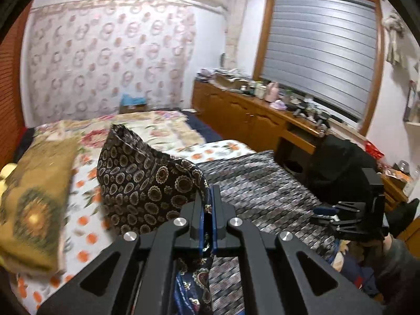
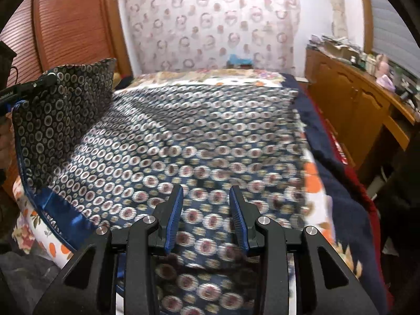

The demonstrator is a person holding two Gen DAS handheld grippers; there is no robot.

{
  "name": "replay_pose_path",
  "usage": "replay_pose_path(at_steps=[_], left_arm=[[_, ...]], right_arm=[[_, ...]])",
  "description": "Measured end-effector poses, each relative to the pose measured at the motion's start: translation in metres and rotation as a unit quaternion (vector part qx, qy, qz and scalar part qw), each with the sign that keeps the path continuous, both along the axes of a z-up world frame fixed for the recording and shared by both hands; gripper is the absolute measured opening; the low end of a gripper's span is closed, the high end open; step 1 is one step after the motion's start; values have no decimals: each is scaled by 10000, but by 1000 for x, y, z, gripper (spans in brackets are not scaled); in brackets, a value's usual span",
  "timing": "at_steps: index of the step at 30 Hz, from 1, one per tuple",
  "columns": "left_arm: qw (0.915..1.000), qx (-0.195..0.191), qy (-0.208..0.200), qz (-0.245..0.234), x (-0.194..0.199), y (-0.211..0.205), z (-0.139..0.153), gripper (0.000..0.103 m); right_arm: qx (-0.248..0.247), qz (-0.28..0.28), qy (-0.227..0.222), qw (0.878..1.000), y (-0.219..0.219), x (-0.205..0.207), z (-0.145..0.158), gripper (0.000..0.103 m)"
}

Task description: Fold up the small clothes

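Patterned cloth point(image 2: 183, 141), dark blue with rows of small rings and a shiny blue hem, lies spread over the bed point(image 2: 349, 183), covering most of the floral sheet. One corner of it is lifted off the bed on the side toward the wooden wardrobe point(image 2: 65, 26); that raised flap shows a darker brown-black ring print. Left gripper point(image 1: 209, 210): jaws together, clamped on the hem of the raised flap, cloth running between the blue pads and hanging below them. Right gripper point(image 2: 206, 212): jaws apart, poised above the flat part of the cloth at the near end of the bed; whether the fingertips touch the fabric cannot be told, and nothing sits between the pads. Beyond the far end of the bed, against the curtain, an open blue box point(image 1: 132, 99); contents not legible. Cabinet counter point(image 1: 262, 105) alongside the bed, under the window, carries cartons and bottles; details blurred.
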State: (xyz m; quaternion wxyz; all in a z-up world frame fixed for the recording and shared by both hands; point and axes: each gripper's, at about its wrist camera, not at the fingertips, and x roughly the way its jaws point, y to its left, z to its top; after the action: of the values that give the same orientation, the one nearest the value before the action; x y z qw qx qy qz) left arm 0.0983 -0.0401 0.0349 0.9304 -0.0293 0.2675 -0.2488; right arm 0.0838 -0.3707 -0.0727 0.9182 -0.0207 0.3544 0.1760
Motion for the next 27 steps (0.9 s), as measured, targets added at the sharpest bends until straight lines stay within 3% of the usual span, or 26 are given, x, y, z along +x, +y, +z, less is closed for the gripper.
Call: replay_pose_path(at_steps=[12, 16, 18, 20, 22, 27], left_arm=[[9946, -76, -136, -1023, 19, -103, 43, 1], [9932, 79, 86, -1160, 22, -122, 39, 1], [9927, 170, 160, -1184, 26, -129, 34, 7], [9929, 187, 194, -1158, 25, -126, 29, 29], [9938, 170, 159, -1088, 23, -116, 28, 44], [9967, 357, 142, -718, 20, -91, 20, 51]], right_arm=[[173, -445, -83, 9988, -48, -8, 5, 36], [268, -523, -76, 9982, -59, -9, 7, 36], [282, -536, -67, 9981, -61, -9, 7, 36], [262, -538, -70, 9982, -61, -9, 7, 36], [249, -543, -74, 9982, -62, -9, 7, 36], [236, -558, -117, 9981, -62, -7, 10, 36]])
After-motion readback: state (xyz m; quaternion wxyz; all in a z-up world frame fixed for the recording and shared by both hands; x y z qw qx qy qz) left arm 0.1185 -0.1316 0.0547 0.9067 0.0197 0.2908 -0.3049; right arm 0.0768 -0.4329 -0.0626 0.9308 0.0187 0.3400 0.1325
